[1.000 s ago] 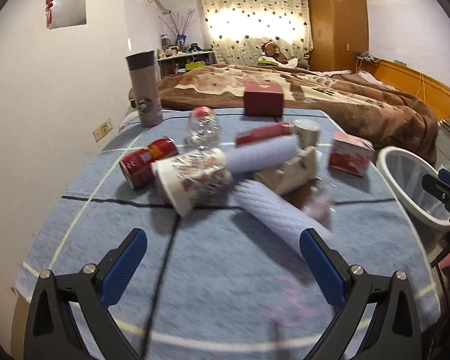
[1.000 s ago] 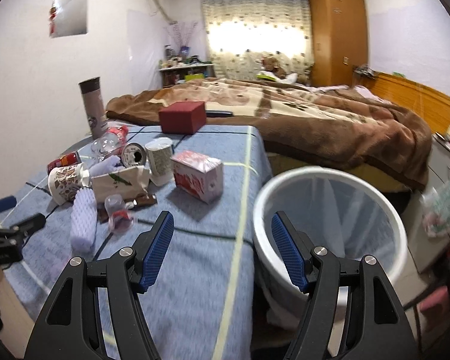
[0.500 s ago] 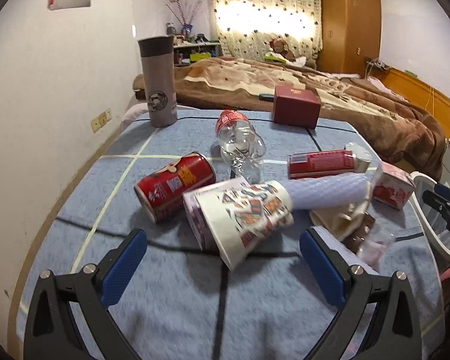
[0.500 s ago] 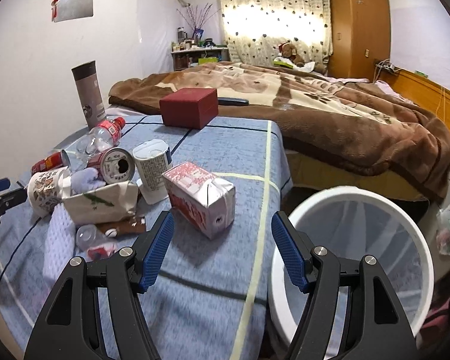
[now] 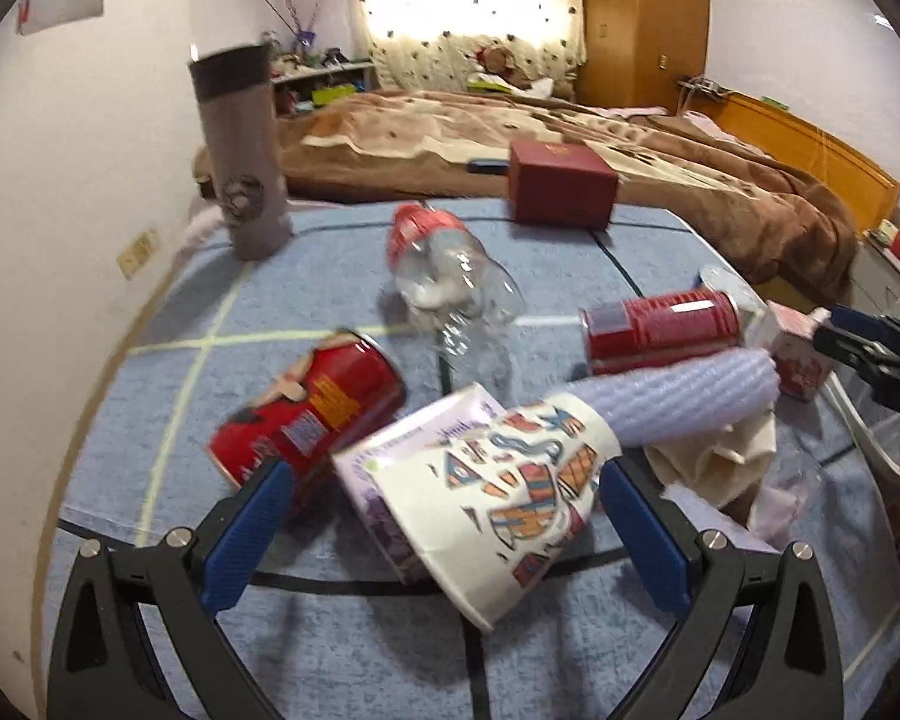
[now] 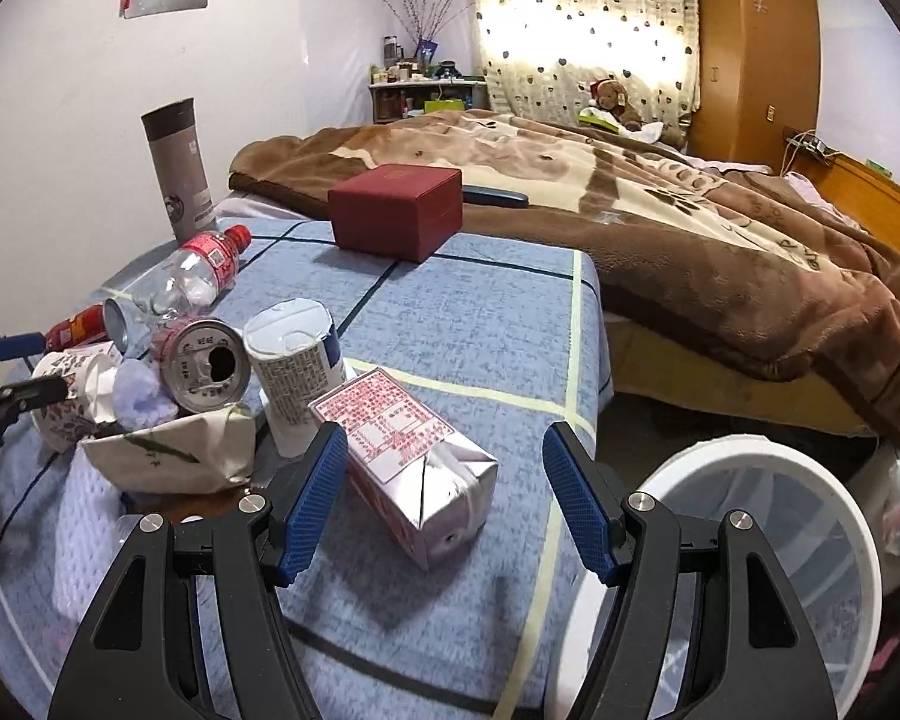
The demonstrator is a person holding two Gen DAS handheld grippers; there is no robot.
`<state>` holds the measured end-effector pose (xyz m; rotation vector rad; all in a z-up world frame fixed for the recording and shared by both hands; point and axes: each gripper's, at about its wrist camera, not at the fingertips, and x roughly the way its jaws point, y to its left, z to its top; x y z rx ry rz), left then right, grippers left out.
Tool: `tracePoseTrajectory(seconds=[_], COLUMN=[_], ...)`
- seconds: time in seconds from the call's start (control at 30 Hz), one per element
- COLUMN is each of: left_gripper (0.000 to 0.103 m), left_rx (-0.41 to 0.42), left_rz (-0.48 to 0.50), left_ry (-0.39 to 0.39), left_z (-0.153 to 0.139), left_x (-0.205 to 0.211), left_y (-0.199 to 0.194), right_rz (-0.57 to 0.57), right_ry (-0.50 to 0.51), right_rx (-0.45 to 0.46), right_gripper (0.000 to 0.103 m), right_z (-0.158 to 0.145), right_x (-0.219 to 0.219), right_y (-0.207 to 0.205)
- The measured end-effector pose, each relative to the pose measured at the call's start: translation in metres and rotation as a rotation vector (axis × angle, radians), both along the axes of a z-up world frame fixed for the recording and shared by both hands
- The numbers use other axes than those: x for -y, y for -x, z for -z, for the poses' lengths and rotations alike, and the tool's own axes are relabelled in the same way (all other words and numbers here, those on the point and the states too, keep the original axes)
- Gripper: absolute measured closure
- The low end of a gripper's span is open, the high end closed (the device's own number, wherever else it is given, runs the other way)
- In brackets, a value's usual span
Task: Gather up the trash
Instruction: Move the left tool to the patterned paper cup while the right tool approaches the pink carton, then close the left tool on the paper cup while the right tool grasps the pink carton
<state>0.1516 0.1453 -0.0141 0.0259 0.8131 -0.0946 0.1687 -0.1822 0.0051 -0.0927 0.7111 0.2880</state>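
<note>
My left claw [image 5: 444, 516] is wide apart, and the white paper cup with colourful letters [image 5: 498, 492] lies on its side between the blue pads, not touched by them. At ten o'clock from that cup lies a red metal can [image 5: 312, 414]. A clear crushed plastic bottle with a red label [image 5: 444, 276] lies at twelve o'clock. My right claw [image 6: 444, 498] is wide apart too, with the pink and silver milk carton [image 6: 408, 462] lying between its pads on the blue checked surface [image 6: 474, 324]. The round white bin [image 6: 750, 576] sits at four o'clock from the carton.
</note>
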Motion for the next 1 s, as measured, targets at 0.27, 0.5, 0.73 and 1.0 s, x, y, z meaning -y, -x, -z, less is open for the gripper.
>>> tracePoseTrajectory(seconds=[0.27, 0.5, 0.73, 1.0], left_gripper=[0.000, 0.000, 0.003, 0.003], left_rx=[-0.065, -0.064, 0.058, 0.024], left_rz=[0.097, 0.190, 0.145, 0.147], left_ry=[0.118, 0.220, 0.146, 0.098], left_z=[0.009, 0.002, -0.019, -0.009], left_x=[0.010, 0.026, 0.020, 0.020], left_y=[0.017, 0.033, 0.047, 0.026], right_rz=[-0.021, -0.015, 0.008, 0.029], right_ry=[-0.022, -0.028, -0.046, -0.047], right_rx=[-0.020, -0.014, -0.005, 0.002], right_gripper=[0.037, 0.055, 0.075, 0.075], right_z=[0.000, 0.000, 0.000, 0.000], right_x=[-0.003, -0.006, -0.004, -0.007], right_y=[0.001, 0.006, 0.009, 0.008])
